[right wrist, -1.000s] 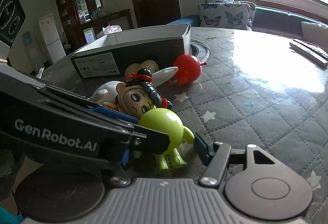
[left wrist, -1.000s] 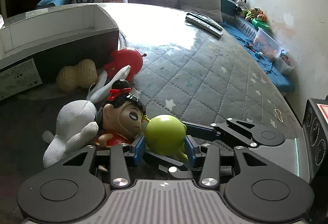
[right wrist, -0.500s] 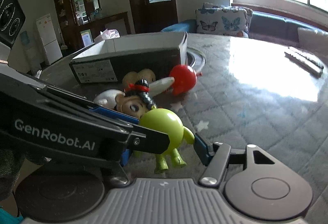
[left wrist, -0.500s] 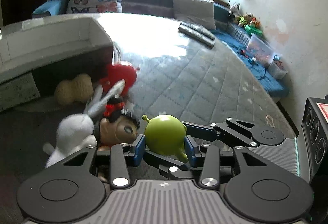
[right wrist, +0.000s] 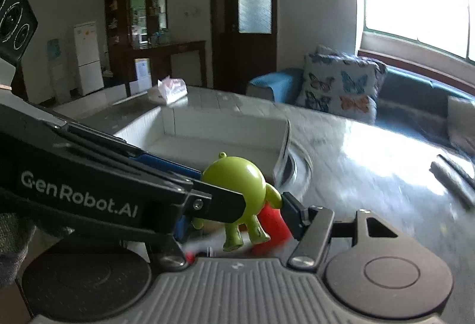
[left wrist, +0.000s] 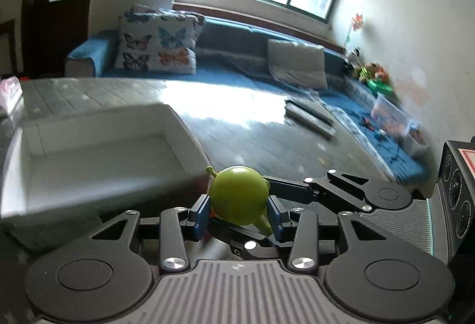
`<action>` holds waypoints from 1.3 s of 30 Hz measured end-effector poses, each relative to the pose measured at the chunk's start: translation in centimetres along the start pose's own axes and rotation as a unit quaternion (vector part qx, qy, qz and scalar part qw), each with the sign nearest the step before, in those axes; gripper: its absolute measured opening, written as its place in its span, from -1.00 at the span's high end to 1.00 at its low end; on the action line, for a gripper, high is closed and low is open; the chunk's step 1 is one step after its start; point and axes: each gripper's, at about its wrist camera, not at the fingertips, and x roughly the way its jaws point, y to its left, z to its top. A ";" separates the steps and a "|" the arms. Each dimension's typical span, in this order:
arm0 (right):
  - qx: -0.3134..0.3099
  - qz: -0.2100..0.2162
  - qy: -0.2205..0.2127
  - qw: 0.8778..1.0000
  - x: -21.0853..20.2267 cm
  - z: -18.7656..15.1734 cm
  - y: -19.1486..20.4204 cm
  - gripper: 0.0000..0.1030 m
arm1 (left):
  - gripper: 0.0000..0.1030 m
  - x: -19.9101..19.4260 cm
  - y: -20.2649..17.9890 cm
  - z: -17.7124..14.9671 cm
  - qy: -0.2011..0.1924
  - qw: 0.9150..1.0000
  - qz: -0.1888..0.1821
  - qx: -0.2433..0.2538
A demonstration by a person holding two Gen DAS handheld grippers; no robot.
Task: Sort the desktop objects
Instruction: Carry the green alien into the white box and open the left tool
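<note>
My left gripper (left wrist: 239, 215) is shut on a round green toy figure (left wrist: 238, 195) and holds it up in the air. The same green figure (right wrist: 234, 184) shows in the right wrist view, clamped by the left gripper's arm, with its legs hanging. My right gripper (right wrist: 237, 217) is open around that spot, its right blue pad (right wrist: 292, 212) just beside the figure. An open white-lined cardboard box (left wrist: 98, 152) lies ahead and to the left; it also shows in the right wrist view (right wrist: 225, 134). A red toy (right wrist: 270, 226) is blurred below the figure.
The quilted grey tabletop (left wrist: 252, 131) stretches ahead, with remote controls (left wrist: 311, 117) on its far right. A plastic bag (right wrist: 167, 91) sits beyond the box. A blue sofa with a butterfly cushion (left wrist: 157, 45) is behind the table.
Both grippers have risen and tilted up, lifting the green figure off the table. The doll, white rabbit and peanut toy have dropped out of view. The box's inside now shows.
</note>
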 end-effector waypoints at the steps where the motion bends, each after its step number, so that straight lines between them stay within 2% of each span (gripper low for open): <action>1: -0.006 0.002 -0.001 1.000 0.7 0.8 0.1 -0.24 | 0.13 0.1 0.6 0.6 -0.002 1.000 0.004 -0.004; 4: -0.027 0.009 -0.001 1.000 3.3 3.0 0.5 -0.24 | 0.13 1.0 2.6 2.3 -0.004 1.000 0.013 -0.014; 9: -0.026 0.028 0.017 0.999 7.9 5.5 0.4 -0.24 | 0.13 3.3 6.2 4.6 0.005 0.999 0.025 -0.032; 20: -0.017 0.046 0.107 0.993 17.2 7.2 -0.1 -0.24 | 0.13 8.8 13.5 6.4 0.060 0.994 0.011 -0.094; 27: -0.021 0.044 0.145 0.988 19.7 6.6 -0.1 -0.24 | 0.13 11.1 15.9 6.2 0.088 0.987 -0.008 -0.132; 32: -0.024 0.040 0.163 0.985 21.2 6.2 -0.1 -0.24 | 0.15 11.9 16.5 5.9 0.095 0.985 -0.012 -0.140; 39: -0.035 0.033 0.165 0.985 21.5 6.1 0.2 -0.26 | 0.17 12.0 16.8 5.8 0.092 0.984 -0.018 -0.150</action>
